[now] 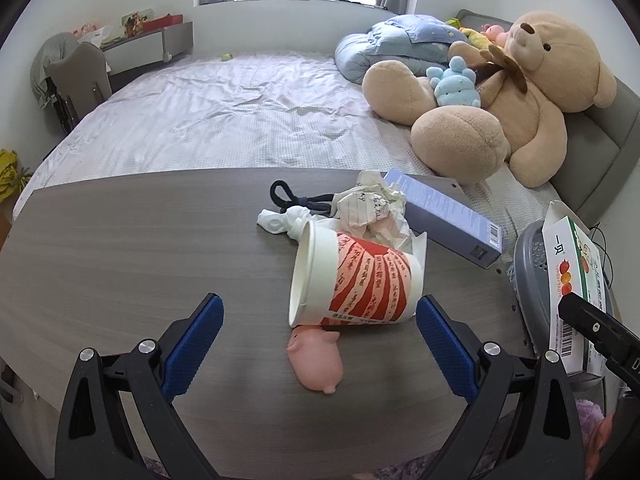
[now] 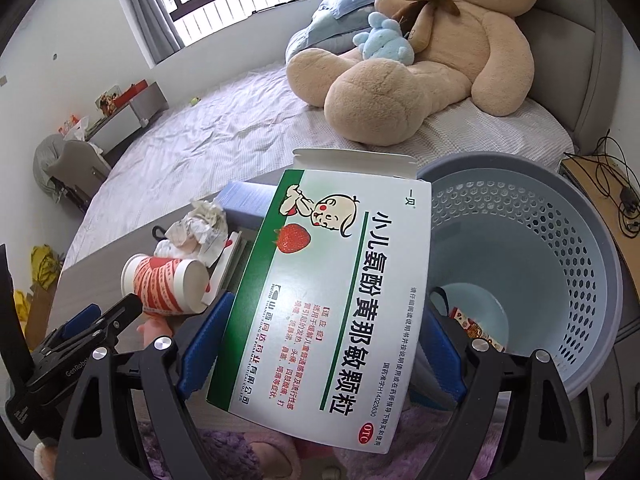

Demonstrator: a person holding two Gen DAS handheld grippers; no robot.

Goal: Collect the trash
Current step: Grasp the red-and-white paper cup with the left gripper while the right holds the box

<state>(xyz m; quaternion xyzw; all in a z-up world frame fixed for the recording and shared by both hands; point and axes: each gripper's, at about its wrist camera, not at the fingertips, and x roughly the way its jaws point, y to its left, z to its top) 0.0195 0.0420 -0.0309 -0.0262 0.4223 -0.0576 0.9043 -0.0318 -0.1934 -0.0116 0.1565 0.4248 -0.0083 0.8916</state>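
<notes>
The right tool is clamped on a white-and-green box, one blue pad on each long side, top flap open. The box hangs tilted at the near rim of the grey basket, partly over its mouth. Down in the basket lies a small red-printed wrapper on the pale bottom; the rest of the inside looks bare.

The left tool is spread wide with nothing between its pads, low over the counter. Between its pads, touching, lie a pink toy pig and, just beyond, a red-and-white paper cup on its side, mouth toward the left. Behind the cup are crumpled paper, a white wad, a dark cord and a long grey-blue carton near the counter's right edge. Beyond the counter is the bed with a big teddy bear.
</notes>
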